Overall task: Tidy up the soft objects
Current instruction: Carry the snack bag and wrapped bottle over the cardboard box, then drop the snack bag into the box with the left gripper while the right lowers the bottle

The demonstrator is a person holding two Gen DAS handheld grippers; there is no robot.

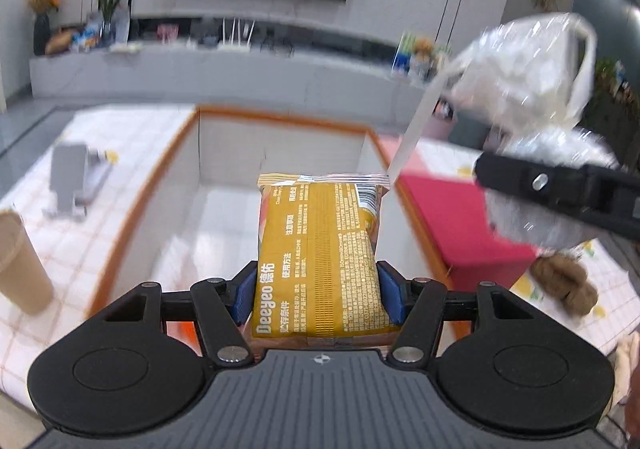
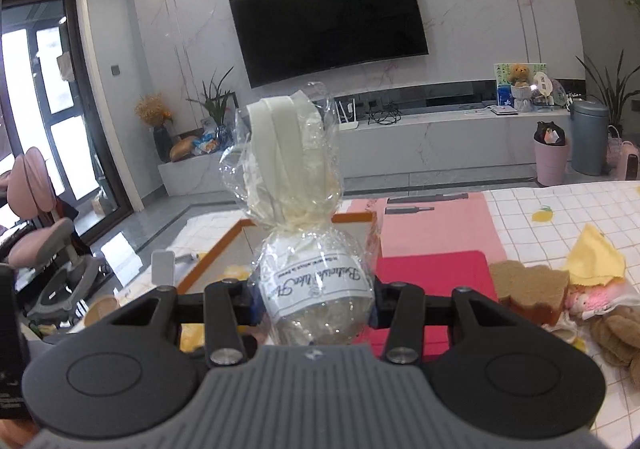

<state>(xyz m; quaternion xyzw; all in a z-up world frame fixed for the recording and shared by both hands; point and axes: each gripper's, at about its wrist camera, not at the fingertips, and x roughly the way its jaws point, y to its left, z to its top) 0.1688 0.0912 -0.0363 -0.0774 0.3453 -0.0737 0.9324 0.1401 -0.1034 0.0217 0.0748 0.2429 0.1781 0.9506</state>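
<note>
A wall-mounted television (image 2: 329, 33) is seen above a long white console (image 2: 420, 137). A paper cup (image 1: 20, 261) is set near the tabletop's (image 1: 132, 137) left edge. A grey bin (image 2: 588, 137) is placed on the floor.

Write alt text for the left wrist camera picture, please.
The left gripper clamps a yellow wipes packet above an orange-rimmed white box. At right, the right gripper carries a clear-wrapped bundle.

Ahead of the left gripper (image 1: 316, 295) the orange-rimmed box (image 1: 280, 115) lies open — its right side crowded by the right gripper (image 1: 560, 189) and red pad (image 1: 460, 225).
</note>
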